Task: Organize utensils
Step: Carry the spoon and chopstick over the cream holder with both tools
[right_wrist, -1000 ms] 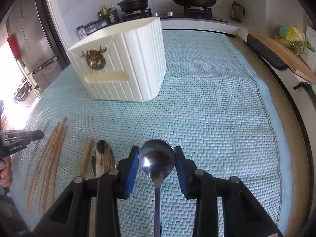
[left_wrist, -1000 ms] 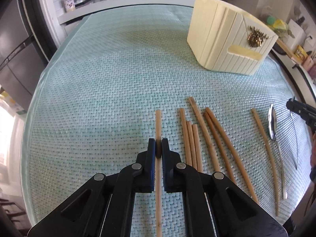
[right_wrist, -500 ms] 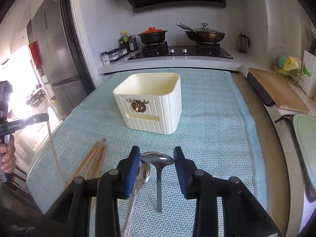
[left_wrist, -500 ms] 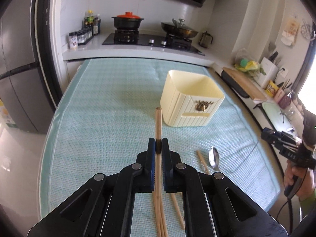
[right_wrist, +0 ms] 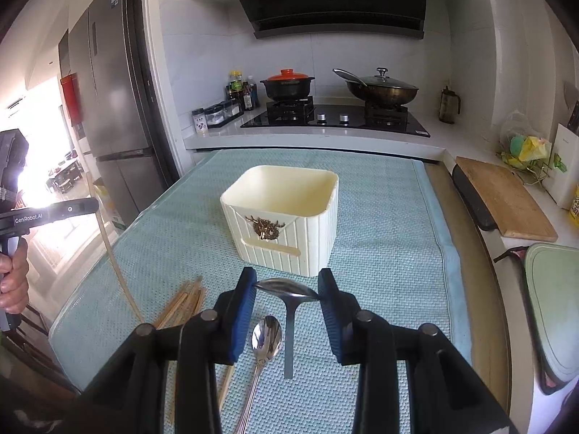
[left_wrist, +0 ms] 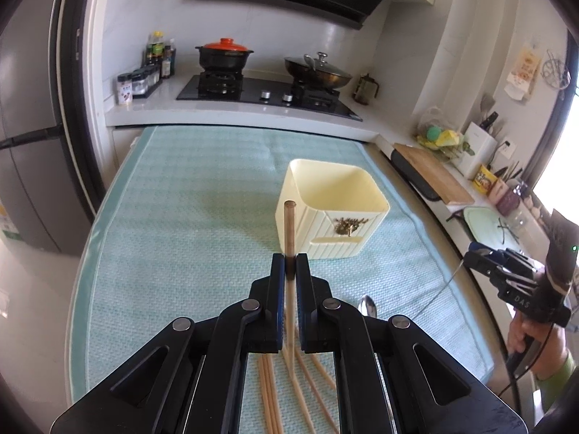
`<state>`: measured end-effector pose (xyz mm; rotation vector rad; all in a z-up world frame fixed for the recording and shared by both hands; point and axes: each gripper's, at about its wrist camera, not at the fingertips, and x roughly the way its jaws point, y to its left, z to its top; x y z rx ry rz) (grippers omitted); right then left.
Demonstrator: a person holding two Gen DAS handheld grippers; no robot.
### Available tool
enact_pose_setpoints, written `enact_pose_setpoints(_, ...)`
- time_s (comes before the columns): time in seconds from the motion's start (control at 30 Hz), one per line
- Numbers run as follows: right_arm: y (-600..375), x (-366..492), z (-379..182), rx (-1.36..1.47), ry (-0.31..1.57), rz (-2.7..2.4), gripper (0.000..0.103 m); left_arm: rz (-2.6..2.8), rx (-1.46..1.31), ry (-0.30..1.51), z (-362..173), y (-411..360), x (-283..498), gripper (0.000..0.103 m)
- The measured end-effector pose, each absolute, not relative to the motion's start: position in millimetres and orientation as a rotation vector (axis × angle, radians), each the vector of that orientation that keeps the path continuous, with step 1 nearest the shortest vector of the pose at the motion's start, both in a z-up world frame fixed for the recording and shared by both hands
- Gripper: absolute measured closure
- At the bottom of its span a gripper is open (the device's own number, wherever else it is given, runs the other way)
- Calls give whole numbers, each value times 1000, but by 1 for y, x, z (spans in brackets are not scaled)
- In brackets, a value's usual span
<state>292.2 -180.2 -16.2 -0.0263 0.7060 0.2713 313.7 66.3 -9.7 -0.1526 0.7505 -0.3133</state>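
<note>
My left gripper (left_wrist: 289, 266) pinches one chopstick (left_wrist: 289, 228); my right gripper (right_wrist: 287, 294) clamps a spoon (right_wrist: 286, 287) by its bowl — both aloft, I think. The cream bin (right_wrist: 286, 217) sits at twelve o'clock — I should tilt each handle-down over its rim before letting go.

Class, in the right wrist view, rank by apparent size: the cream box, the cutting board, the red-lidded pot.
1. cream box, clearly largest.
2. cutting board.
3. red-lidded pot, smallest, though it stands farthest from the camera, so its true size is unsure.
</note>
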Motion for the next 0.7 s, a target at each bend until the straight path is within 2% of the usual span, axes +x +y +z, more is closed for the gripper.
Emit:
enact_pose_setpoints(0.23, -173, 313, 22, -51, 657, 291, 67, -347, -156, 710, 30, 57, 335, 99)
enact_pose_setpoints(0.5, -154, 375, 85, -57, 548, 295, 67, -355, -127, 612, 91, 27, 389, 99)
enact_pose_setpoints(0.7, -147, 434, 90, -37, 514, 278, 67, -330, -153, 565, 102, 7, 446, 99)
